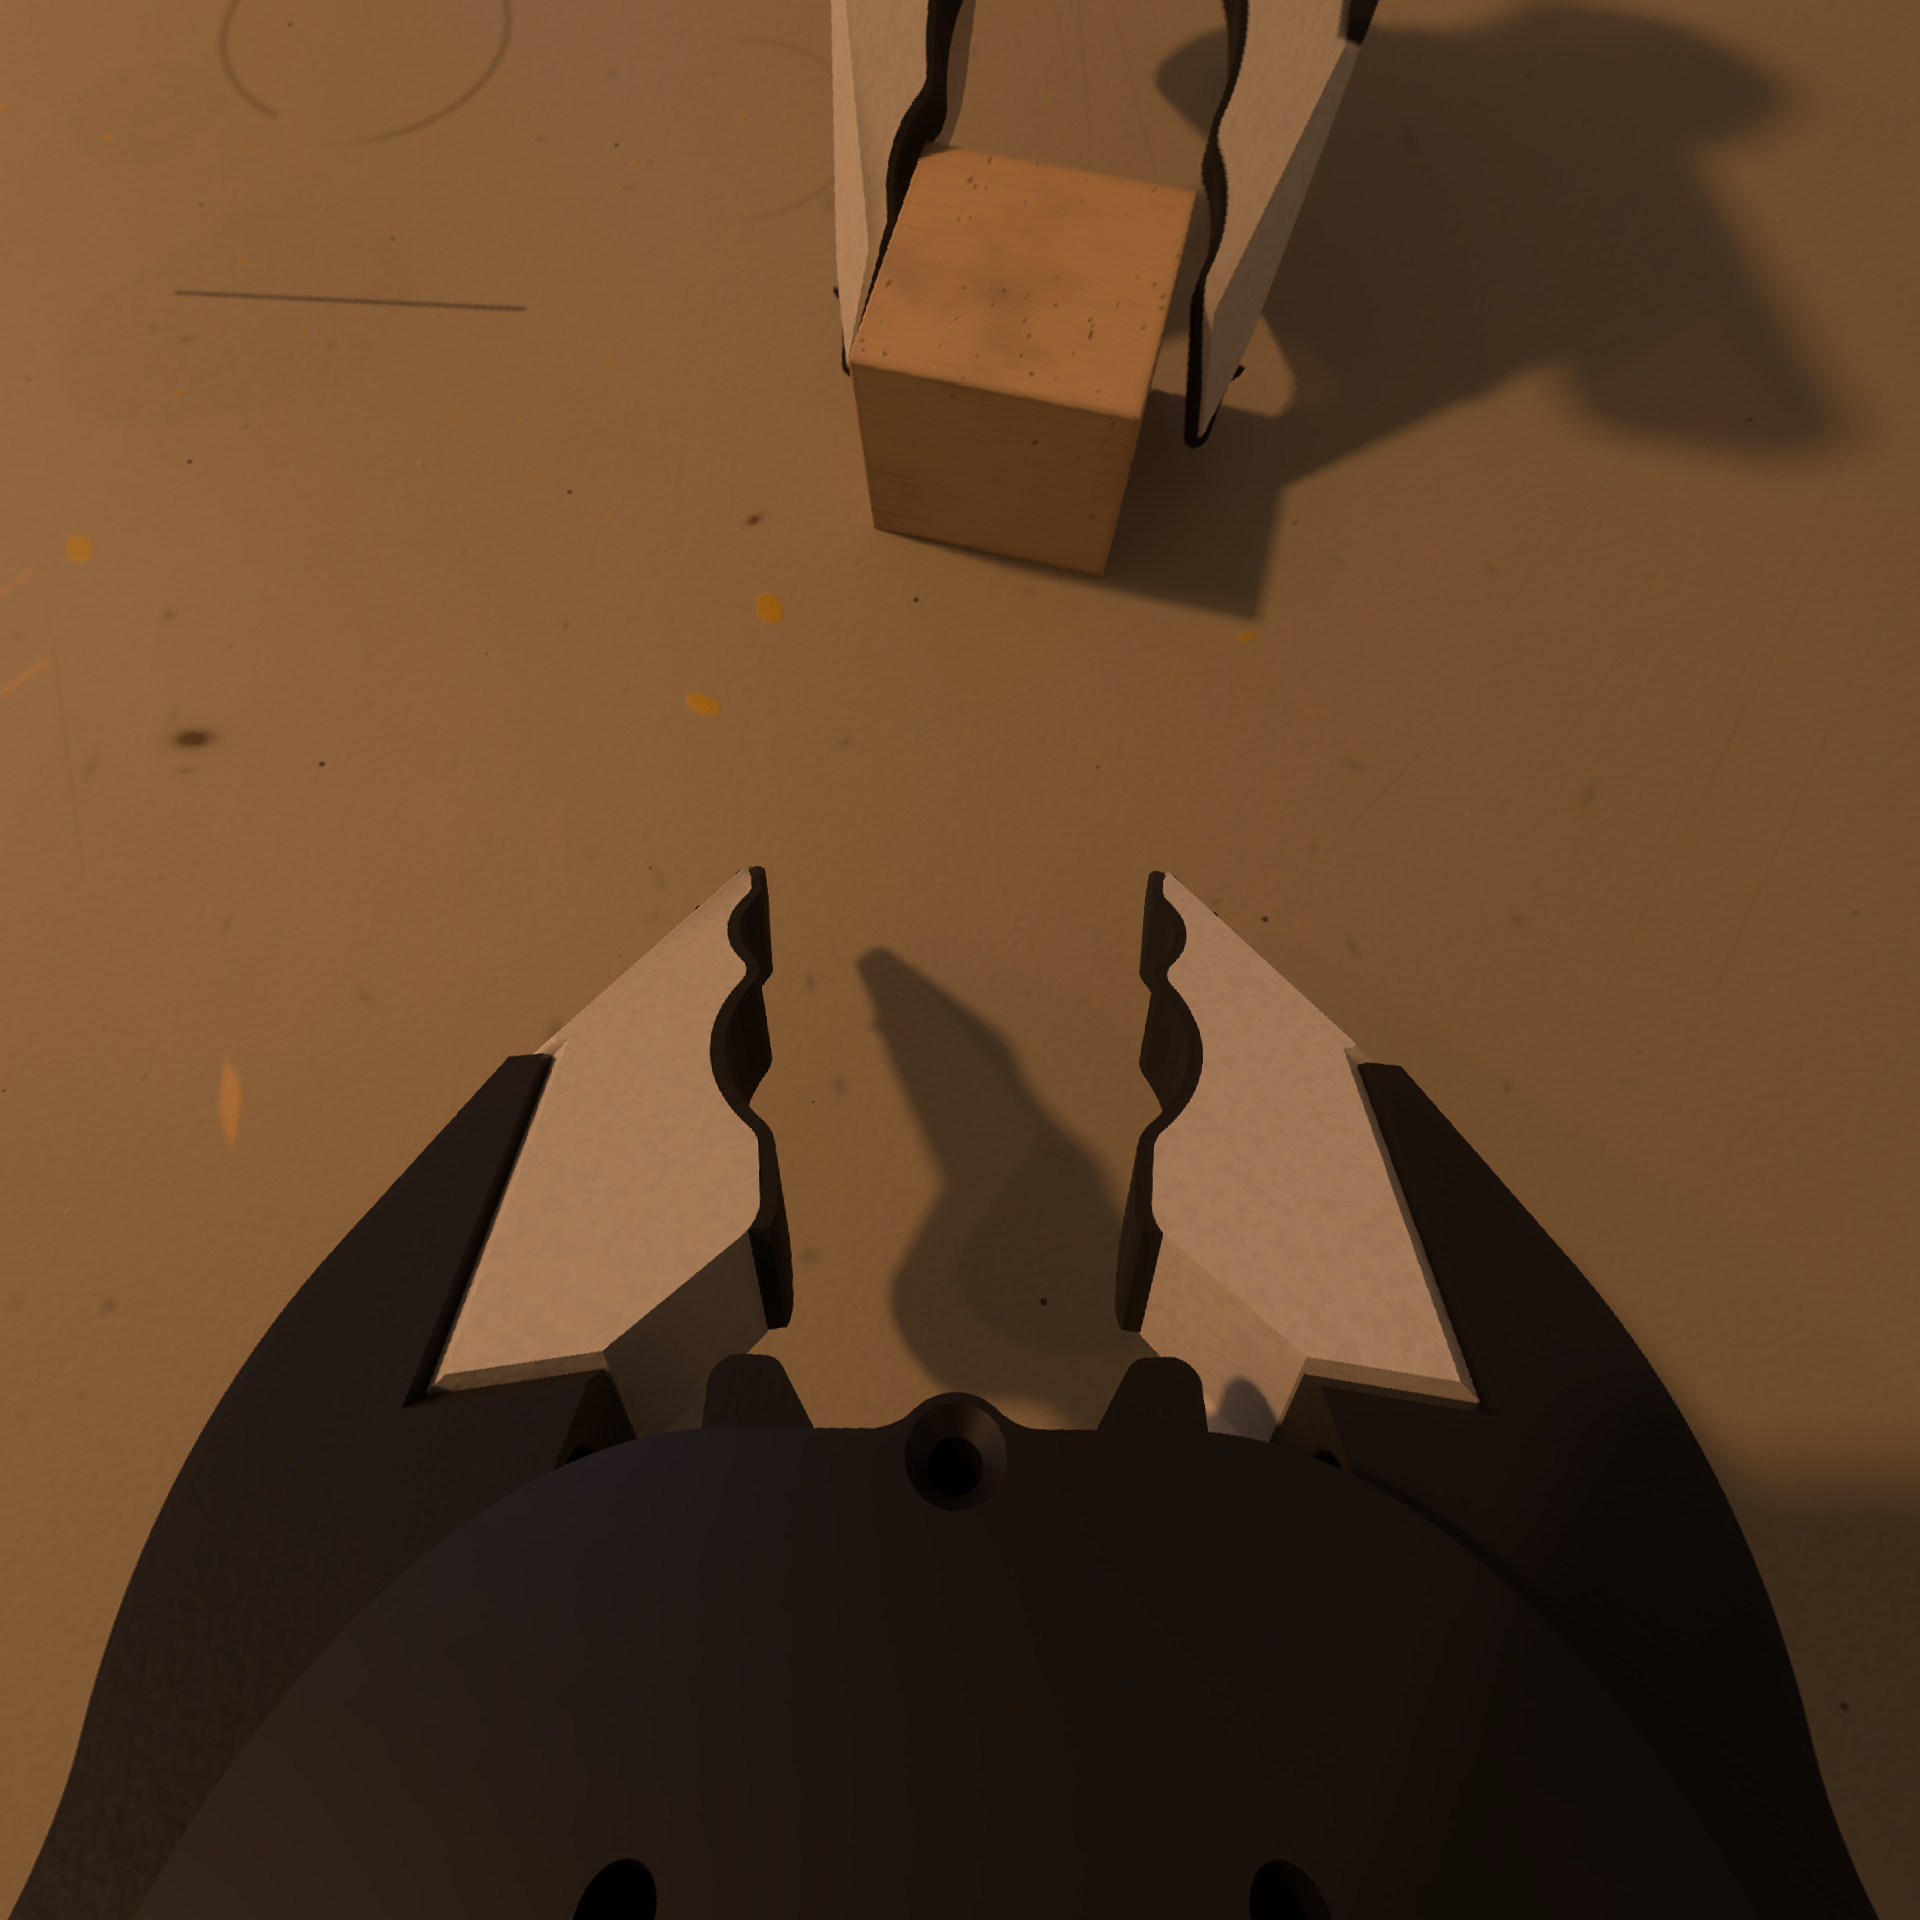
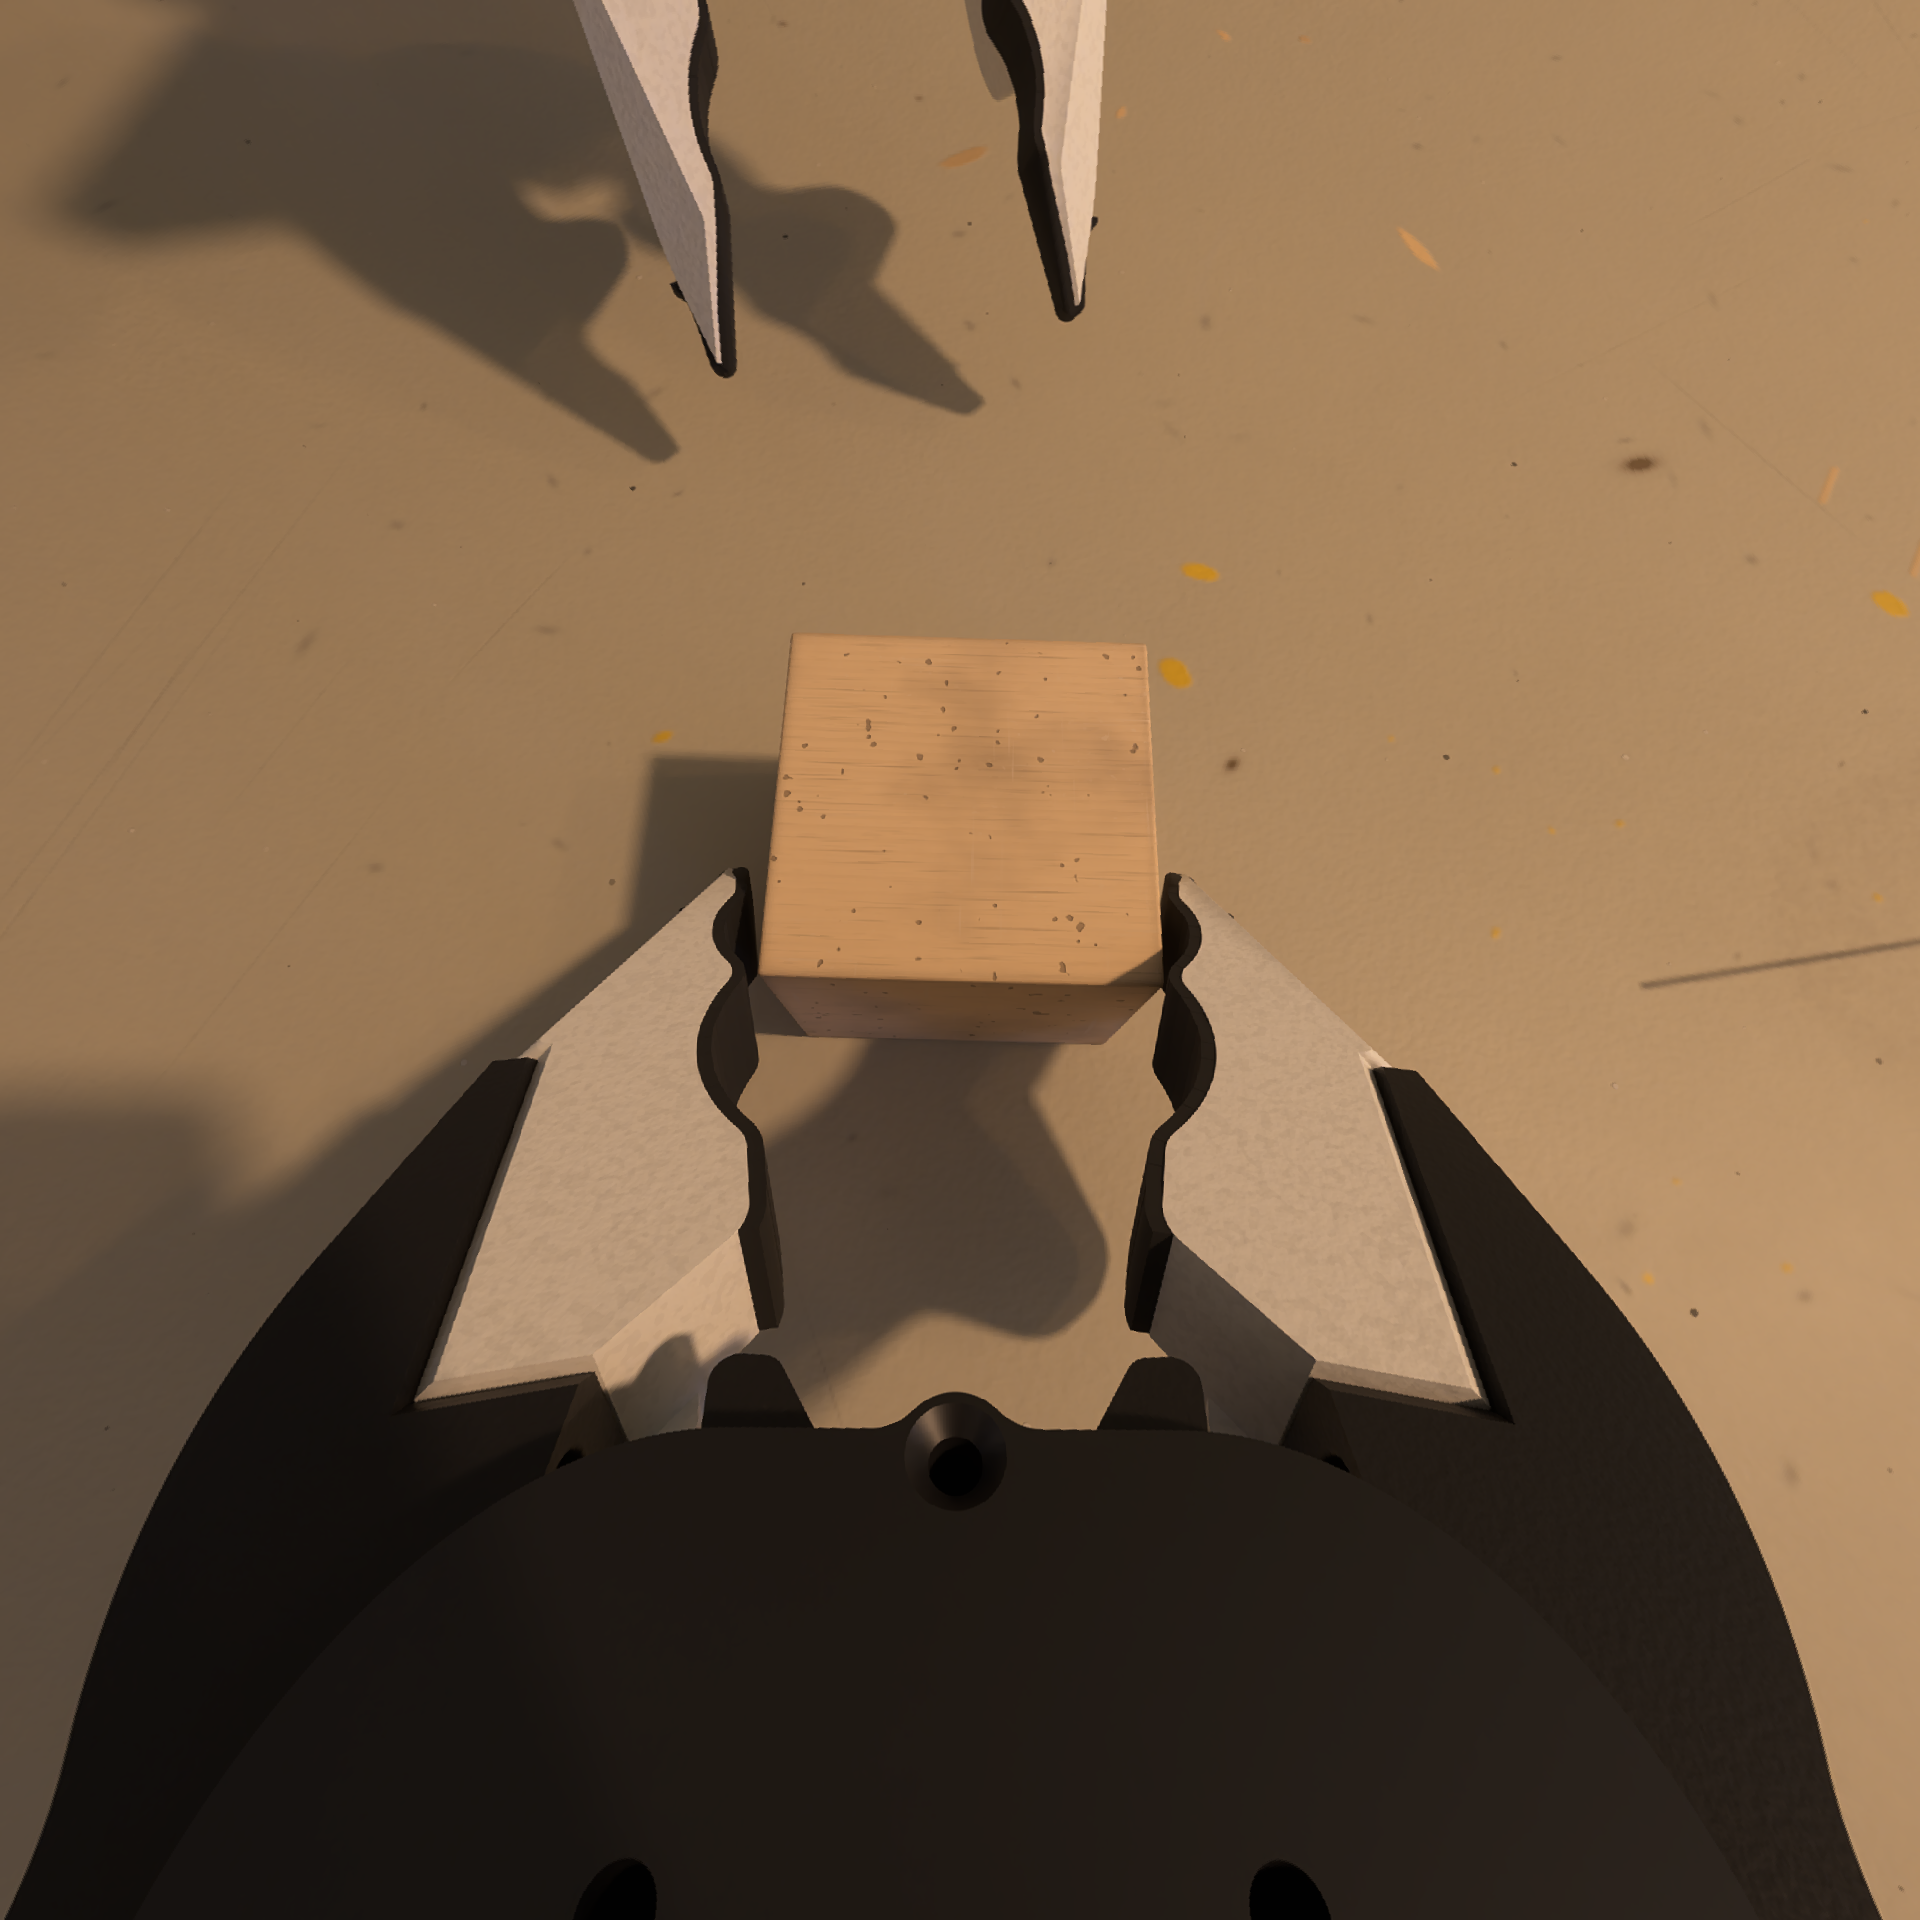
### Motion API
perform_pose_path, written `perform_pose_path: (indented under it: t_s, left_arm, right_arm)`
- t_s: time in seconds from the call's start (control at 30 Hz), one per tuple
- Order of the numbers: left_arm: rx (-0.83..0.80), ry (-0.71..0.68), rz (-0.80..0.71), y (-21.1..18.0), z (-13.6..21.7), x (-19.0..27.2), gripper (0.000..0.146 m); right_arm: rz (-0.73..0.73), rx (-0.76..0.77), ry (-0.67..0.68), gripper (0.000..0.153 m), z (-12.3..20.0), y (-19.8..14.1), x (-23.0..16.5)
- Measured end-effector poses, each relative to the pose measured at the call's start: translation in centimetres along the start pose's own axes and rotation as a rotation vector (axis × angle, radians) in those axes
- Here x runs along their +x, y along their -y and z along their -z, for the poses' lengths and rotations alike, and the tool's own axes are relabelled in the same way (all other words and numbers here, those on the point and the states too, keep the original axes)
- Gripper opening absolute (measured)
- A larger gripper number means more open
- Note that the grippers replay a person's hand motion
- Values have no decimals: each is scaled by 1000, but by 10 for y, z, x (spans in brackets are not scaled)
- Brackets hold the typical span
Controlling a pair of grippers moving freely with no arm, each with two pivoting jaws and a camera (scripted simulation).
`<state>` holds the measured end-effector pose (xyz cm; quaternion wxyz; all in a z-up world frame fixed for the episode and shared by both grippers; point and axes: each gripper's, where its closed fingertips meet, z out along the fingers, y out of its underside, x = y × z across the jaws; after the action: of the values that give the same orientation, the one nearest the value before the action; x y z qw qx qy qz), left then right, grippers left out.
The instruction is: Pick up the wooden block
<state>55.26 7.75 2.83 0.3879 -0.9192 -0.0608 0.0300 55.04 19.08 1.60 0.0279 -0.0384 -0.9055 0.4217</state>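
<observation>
The wooden block [image 2: 961, 821], a light speckled cube, rests on the tan table [image 2: 1507, 935]. My right gripper [image 2: 956, 883] is open, with one fingertip on each side of the block's near end, close to its sides. In the left wrist view the block [image 1: 1023, 343] stands ahead and slightly right, and the right gripper [image 1: 1023, 395] comes down around it from the far side, with a small gap at one finger. My left gripper [image 1: 956, 883] is open and empty, well short of the block. It also shows in the right wrist view [image 2: 894, 338], beyond the block.
The table [image 1: 416, 623] is tan with orange paint flecks, dark spots, thin scratch lines and faint ring marks. The shadows of both grippers fall across it. Nothing else stands on it in view.
</observation>
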Motion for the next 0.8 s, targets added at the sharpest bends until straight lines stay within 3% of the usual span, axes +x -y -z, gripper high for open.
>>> perform_pose_path:
  t_s: [0.4,0.8]
  left_arm:
    - [-62,60,-6,-10,-11,-5,73]
    - [-51,9,1,-8,-18,-2,77]
  right_arm:
    - [9,-10,9,79,-4,3,-1]
    - [15,-11,9,76,-6,4,-3]
